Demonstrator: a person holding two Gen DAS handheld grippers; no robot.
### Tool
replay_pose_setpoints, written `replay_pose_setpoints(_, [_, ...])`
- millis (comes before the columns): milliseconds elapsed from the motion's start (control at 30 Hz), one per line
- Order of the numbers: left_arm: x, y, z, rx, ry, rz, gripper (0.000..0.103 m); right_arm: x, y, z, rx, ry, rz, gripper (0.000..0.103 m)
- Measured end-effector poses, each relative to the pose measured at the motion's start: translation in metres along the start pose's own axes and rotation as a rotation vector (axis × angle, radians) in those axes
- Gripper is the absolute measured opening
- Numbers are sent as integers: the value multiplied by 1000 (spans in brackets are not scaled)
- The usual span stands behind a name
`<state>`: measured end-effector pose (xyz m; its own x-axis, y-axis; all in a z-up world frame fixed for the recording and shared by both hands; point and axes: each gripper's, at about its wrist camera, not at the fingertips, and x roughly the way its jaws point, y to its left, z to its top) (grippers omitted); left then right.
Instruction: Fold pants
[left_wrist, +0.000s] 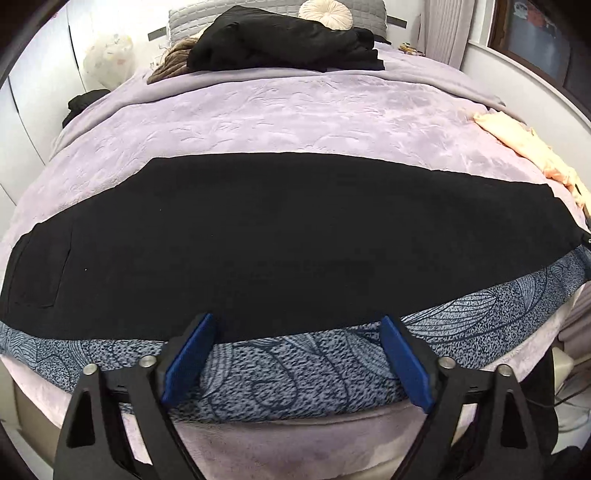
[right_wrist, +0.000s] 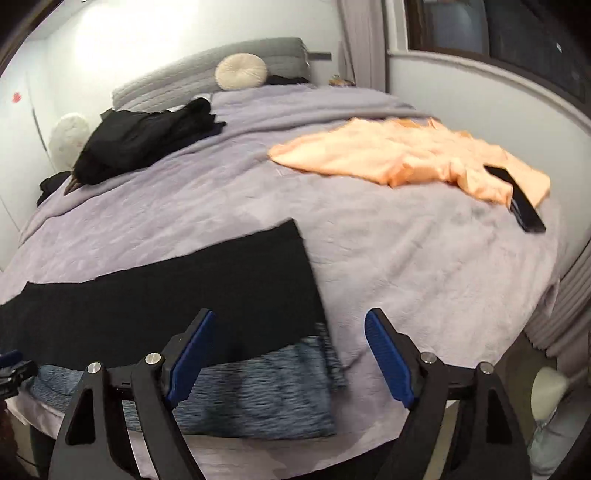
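one black pants (left_wrist: 288, 236), two grippers (left_wrist: 297, 328) open

No readable text, label, brand or number shows in either view.

Pants (left_wrist: 280, 236) spread across bed (left_wrist: 258, 118) near front edge, over patterned cloth (left_wrist: 314, 373); clothes pile (left_wrist: 284, 44) behind, crumpled garment (right_wrist: 406, 155) far right.

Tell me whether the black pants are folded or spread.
Spread flat: the black pants lie as one long strip across the bed, no cross fold showing.
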<state>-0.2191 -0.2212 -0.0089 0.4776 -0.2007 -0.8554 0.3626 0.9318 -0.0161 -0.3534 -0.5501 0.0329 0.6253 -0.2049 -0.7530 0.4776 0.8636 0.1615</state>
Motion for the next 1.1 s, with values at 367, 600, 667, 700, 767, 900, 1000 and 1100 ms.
replay_pose_setpoints(367, [-4,-8,1,19,22,-13,94,-9,39,24,-245,-158,40,11])
replay_pose_setpoints(600, [-12,-18,8,37,17,-16,94,44,8,15,-175,-10,-35,39])
replay_pose_setpoints(667, [-21,-24,10,61,-5,-20,94,16,-2,19,-105,-89,-69,71])
replay_pose_setpoints(700, [-25,-27,12,69,-16,-27,94,-2,-3,20,-87,-148,-63,71])
replay_pose_setpoints(767, [-29,-37,16,85,-25,-70,94,-29,11,18,-125,-189,-10,71])
replay_pose_setpoints(900, [-19,-68,19,165,-13,-114,94,-30,76,-19,-296,-56,276,71])
replay_pose_setpoints(1000, [-1,-84,15,222,23,-105,94,-19,122,-57,-458,-11,352,71])
replay_pose_setpoints(1100, [13,-65,13,155,68,-103,101,15,125,-73,-501,74,243,70])
